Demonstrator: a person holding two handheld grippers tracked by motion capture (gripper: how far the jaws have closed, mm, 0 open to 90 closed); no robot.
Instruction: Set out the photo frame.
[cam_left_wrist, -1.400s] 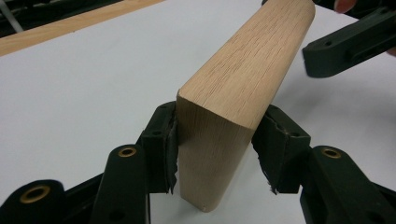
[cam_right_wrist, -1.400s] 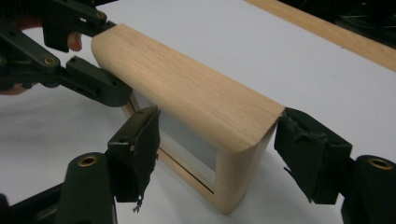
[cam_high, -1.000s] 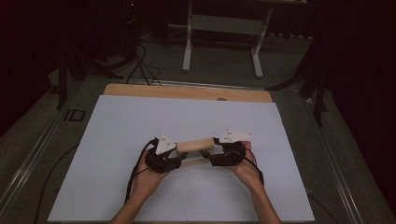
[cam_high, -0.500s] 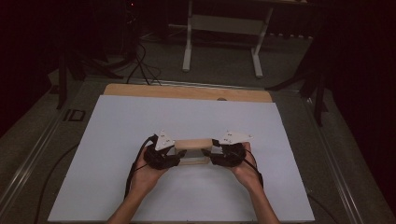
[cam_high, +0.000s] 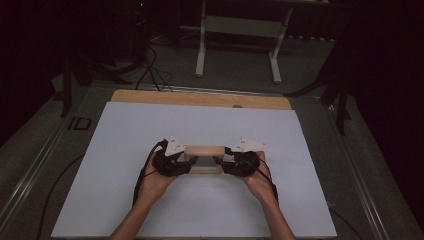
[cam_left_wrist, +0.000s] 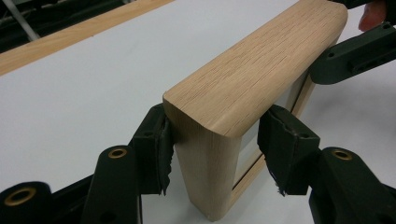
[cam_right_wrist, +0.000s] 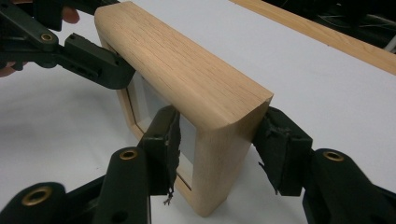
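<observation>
Standing upright on the white table (cam_high: 125, 190), the wooden frame (cam_high: 204, 151) is flanked at each end by a gripper, likely to steady it. The left gripper (cam_left_wrist: 212, 140) has just been opening: one pad touches the wood, the other stands clear, so its hold looks released. The right gripper (cam_right_wrist: 217, 144) has just been closing, and both its pads press the frame's end.
</observation>
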